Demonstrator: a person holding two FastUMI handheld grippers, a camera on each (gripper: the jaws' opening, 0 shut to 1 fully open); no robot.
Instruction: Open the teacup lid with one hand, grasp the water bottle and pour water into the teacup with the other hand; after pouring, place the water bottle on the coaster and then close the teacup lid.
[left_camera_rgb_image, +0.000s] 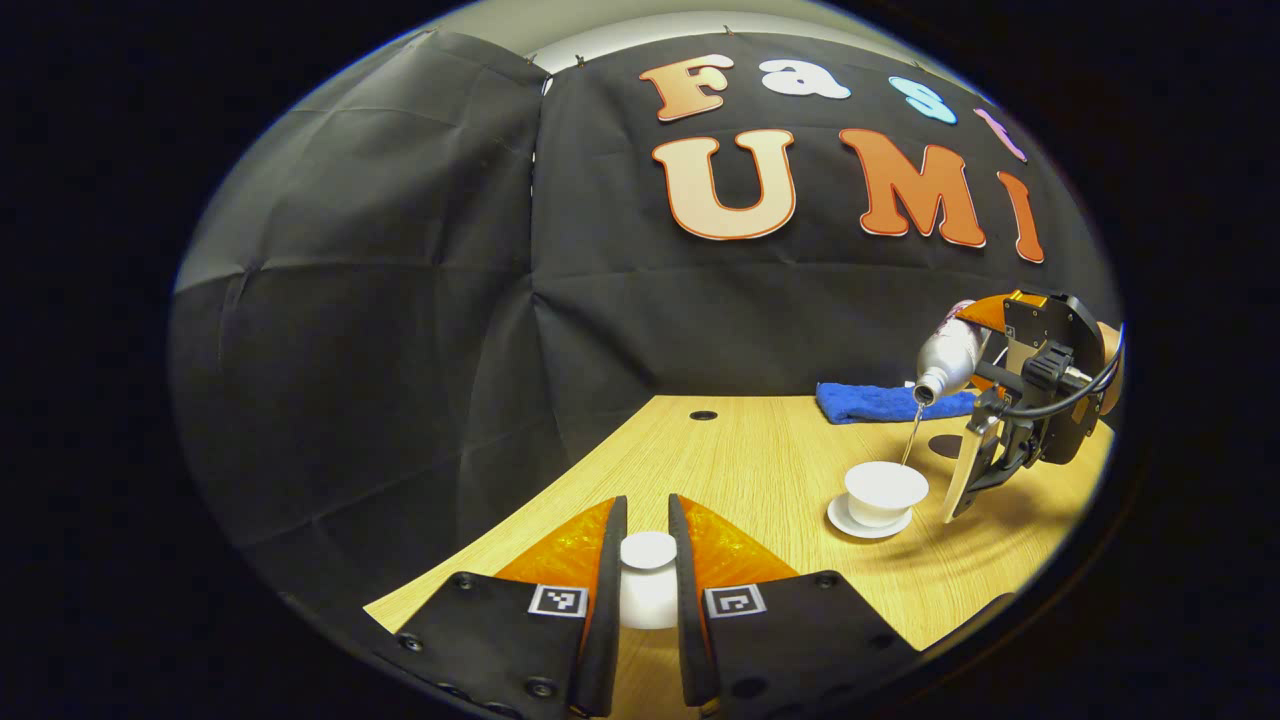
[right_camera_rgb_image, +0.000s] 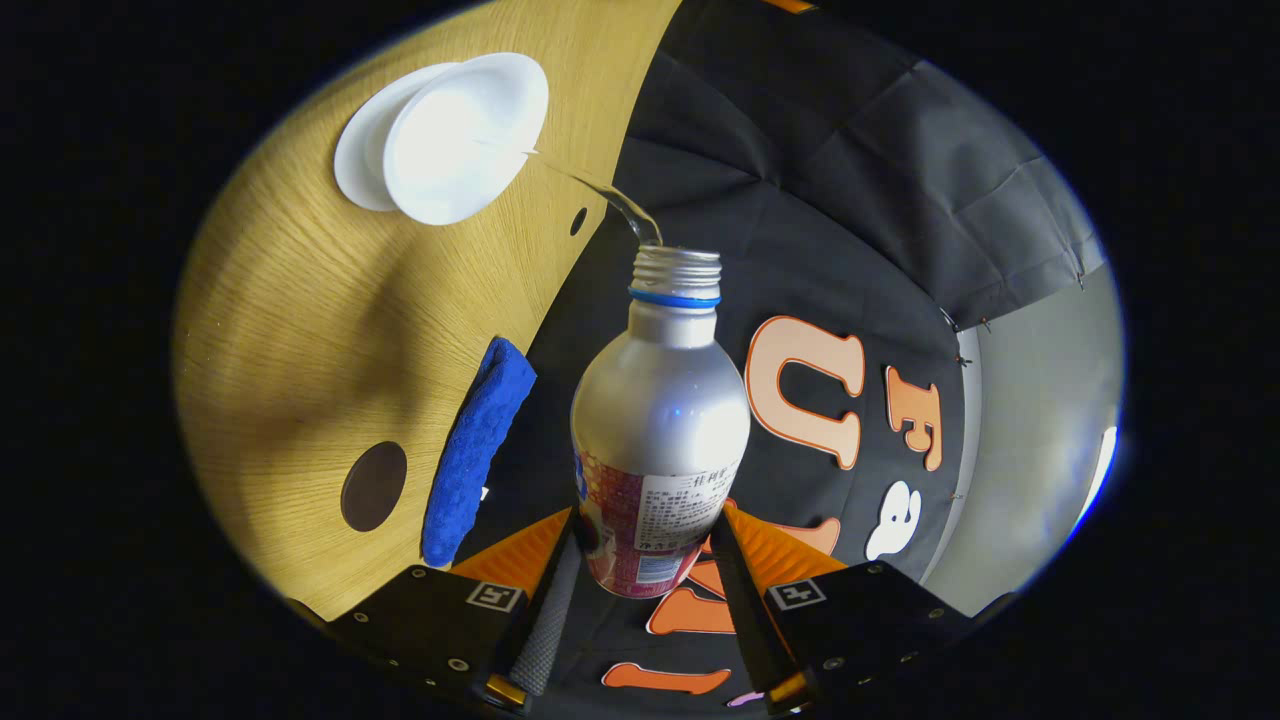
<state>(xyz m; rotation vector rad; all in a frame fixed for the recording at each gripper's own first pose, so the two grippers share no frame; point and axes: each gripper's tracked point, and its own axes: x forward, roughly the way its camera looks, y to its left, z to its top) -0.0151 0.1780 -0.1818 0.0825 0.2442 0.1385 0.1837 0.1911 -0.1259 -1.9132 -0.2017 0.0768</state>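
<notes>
On the wooden worktop (left_camera_rgb_image: 740, 450), pouring is underway: right gripper (right_camera_rgb_image: 640, 590) fingers clamp the tilted water bottle (right_camera_rgb_image: 660, 400) over the teacup (left_camera_rgb_image: 885, 492); left gripper (left_camera_rgb_image: 648, 600) fingers pinch the lid (left_camera_rgb_image: 648, 580). Next, the coaster (right_camera_rgb_image: 373, 486).

Black creased cloth wall (left_camera_rgb_image: 400, 330), pale wood-grain table (left_camera_rgb_image: 740, 450) with a small dark hole (left_camera_rgb_image: 703, 414), grey ceiling above.
</notes>
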